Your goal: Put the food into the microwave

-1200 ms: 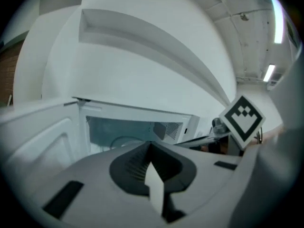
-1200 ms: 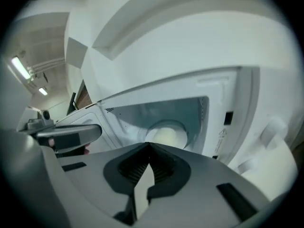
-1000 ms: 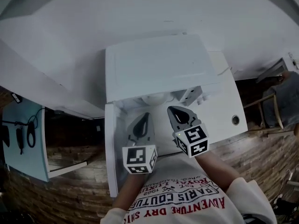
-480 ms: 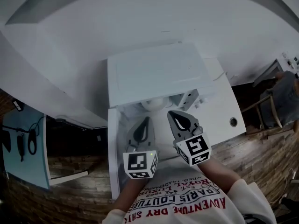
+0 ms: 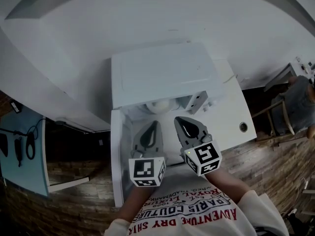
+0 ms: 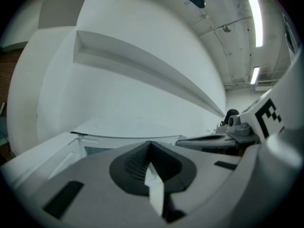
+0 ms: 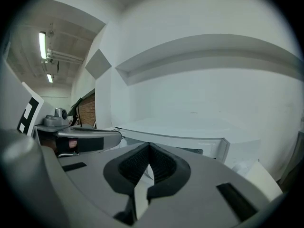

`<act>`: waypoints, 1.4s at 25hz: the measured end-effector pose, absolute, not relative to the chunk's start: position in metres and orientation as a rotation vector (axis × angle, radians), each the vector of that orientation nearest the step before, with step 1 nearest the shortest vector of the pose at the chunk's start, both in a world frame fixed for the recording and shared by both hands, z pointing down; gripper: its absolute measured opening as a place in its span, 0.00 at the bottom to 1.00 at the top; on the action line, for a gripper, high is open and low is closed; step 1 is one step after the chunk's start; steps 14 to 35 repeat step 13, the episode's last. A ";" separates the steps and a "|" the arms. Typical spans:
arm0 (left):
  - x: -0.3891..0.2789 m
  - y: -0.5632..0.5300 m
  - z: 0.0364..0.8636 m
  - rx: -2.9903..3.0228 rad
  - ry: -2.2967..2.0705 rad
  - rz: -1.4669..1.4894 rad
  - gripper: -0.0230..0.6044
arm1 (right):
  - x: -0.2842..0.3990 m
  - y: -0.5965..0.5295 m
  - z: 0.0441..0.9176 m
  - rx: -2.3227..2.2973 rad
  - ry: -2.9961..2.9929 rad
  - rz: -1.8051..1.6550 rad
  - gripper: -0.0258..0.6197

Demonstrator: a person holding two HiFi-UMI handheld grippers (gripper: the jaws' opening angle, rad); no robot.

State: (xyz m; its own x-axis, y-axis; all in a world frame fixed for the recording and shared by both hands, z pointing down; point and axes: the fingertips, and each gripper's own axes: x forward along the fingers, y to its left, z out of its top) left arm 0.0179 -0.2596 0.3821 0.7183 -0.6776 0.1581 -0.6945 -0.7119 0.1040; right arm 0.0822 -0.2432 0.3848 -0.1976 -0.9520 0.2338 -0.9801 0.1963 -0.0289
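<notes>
near: left gripper [image 5: 151,129] and right gripper [image 5: 183,124] side by side, fingers of each pressed together on nothing | beyond: door [image 5: 116,156] swung out at left, microwave [image 5: 162,73] on counter [image 5: 236,107] | inside cavity: pale bowl [image 5: 160,105] just past fingertips, contents not visible | far: white wall [image 5: 147,18]

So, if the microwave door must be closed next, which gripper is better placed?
Left, probably. The left gripper is shut, empty and nearer the open door, which stands at the microwave's left side; the right gripper, also shut, is farther from it.
</notes>
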 end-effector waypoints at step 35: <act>0.014 -0.253 0.388 2.756 -1.093 0.177 0.04 | 0.081 -0.238 0.386 1.910 -2.312 0.354 0.06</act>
